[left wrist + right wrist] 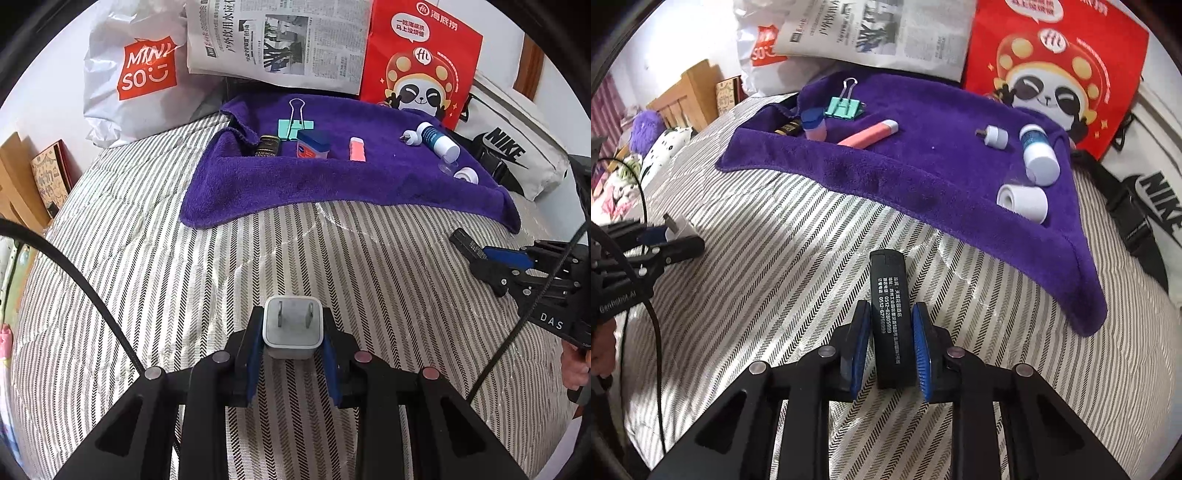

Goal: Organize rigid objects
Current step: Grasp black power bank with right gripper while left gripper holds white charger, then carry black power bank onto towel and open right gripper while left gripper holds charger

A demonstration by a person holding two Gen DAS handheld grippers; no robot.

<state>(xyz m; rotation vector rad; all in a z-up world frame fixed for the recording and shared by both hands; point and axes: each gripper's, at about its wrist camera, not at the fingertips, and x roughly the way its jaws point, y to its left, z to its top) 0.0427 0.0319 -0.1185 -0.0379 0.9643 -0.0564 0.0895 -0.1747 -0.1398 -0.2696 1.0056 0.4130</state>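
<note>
With our left gripper [293,341] clamped on the white two-prong plug adapter [293,326] and our right gripper [891,341] closed on the slim black printed lighter-shaped stick [887,317], both over the striped quilt [229,266], either could slip sideways before reaching the purple towel [332,177].

The left gripper [293,332] pointed steeply downward, jaws clamped on a white plug adapter [293,328]. The right gripper [891,338], tilted likewise, gripped a black lighter [889,317] between blue pads [922,347].

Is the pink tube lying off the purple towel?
No, the pink tube lies on the purple towel, beside the mint binder clip.
</note>
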